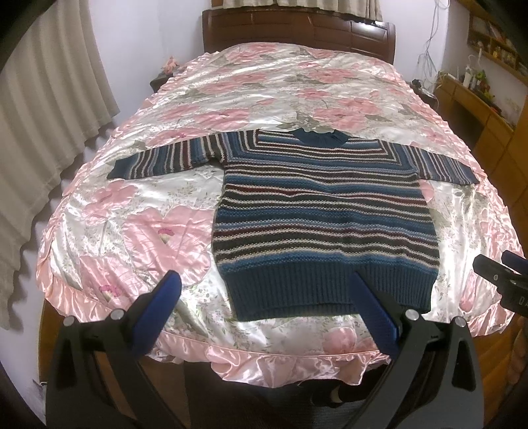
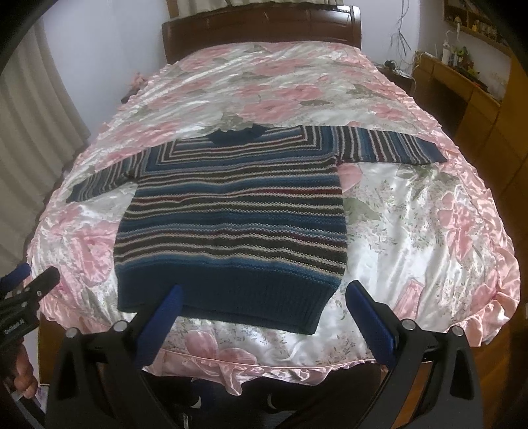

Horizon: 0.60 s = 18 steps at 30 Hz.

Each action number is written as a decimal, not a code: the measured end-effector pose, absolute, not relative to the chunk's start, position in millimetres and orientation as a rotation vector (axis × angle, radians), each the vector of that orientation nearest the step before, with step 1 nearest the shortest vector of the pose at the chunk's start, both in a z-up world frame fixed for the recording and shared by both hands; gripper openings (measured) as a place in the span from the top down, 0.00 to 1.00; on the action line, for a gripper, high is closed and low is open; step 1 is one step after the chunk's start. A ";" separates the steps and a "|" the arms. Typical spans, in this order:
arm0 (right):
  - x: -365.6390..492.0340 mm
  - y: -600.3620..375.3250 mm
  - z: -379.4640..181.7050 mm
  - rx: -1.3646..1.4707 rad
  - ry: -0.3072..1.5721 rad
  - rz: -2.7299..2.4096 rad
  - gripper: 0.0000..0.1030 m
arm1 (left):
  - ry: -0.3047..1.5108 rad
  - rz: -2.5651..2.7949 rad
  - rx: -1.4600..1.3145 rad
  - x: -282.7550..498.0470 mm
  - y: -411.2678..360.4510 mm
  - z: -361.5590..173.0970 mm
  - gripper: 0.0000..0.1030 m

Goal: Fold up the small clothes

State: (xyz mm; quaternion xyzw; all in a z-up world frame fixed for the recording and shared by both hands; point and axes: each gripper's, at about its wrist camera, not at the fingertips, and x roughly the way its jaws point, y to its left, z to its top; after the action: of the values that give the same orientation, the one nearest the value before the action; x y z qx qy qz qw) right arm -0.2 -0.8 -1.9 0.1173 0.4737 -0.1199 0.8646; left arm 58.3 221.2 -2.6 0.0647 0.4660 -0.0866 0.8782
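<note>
A small striped knit sweater (image 1: 326,211) in blue, black, white and dark red lies flat on the bed, both sleeves spread sideways, its collar toward the headboard and its ribbed hem toward me. In the right wrist view the sweater (image 2: 231,217) sits left of centre. My left gripper (image 1: 264,287) hovers open above the hem's left corner, holding nothing. Open as well, my right gripper (image 2: 264,300) hangs over the hem's right corner with nothing between its blue pads. Each gripper also shows at the edge of the other's view.
The bed has a pink floral satin cover (image 1: 171,231) with a ruffled edge and a dark wooden headboard (image 1: 297,29). Curtains (image 1: 43,99) hang on the left. A wooden desk with shelves (image 2: 462,85) stands on the right. A hand (image 2: 23,376) holds the left gripper.
</note>
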 end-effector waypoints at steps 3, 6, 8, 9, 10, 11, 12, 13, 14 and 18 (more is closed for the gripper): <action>-0.3 -0.3 -0.8 0.240 0.991 -0.255 0.04 | 0.970 -0.178 0.136 58.4 221.3 -2.2 0.03; -0.2 -0.7 0.3 0.237 0.988 -0.257 0.04 | 0.970 -0.179 0.136 58.5 221.5 -2.2 0.03; -0.1 -0.1 0.5 0.233 0.989 -0.257 0.04 | 0.970 -0.180 0.136 58.8 222.5 -1.5 0.03; -0.1 -0.4 0.5 0.234 0.989 -0.256 0.04 | 0.970 -0.181 0.137 58.8 222.1 -1.6 0.03; 0.1 -0.1 0.5 0.233 0.989 -0.255 0.04 | 0.970 -0.181 0.138 58.9 222.3 -1.7 0.03; -0.1 -0.5 0.6 0.235 0.989 -0.257 0.04 | 0.971 -0.180 0.136 58.8 222.8 -1.8 0.03; -0.2 -0.4 0.6 0.236 0.988 -0.256 0.04 | 0.971 -0.180 0.136 58.8 222.9 -1.9 0.03; -0.2 -0.5 0.7 0.236 0.988 -0.255 0.04 | 0.972 -0.181 0.135 58.8 222.9 -2.0 0.03; -0.1 0.3 0.4 0.235 0.988 -0.256 0.04 | 0.971 -0.180 0.135 58.5 222.9 -2.1 0.03; 0.2 0.5 0.4 0.235 0.989 -0.257 0.04 | 0.970 -0.180 0.136 58.7 222.7 -2.1 0.03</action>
State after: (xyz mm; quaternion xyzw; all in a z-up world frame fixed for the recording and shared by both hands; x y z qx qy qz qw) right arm 0.2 0.5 0.4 0.1122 0.4723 -0.1227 0.8656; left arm 58.7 222.8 -2.1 0.0651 0.4654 -0.0864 0.8785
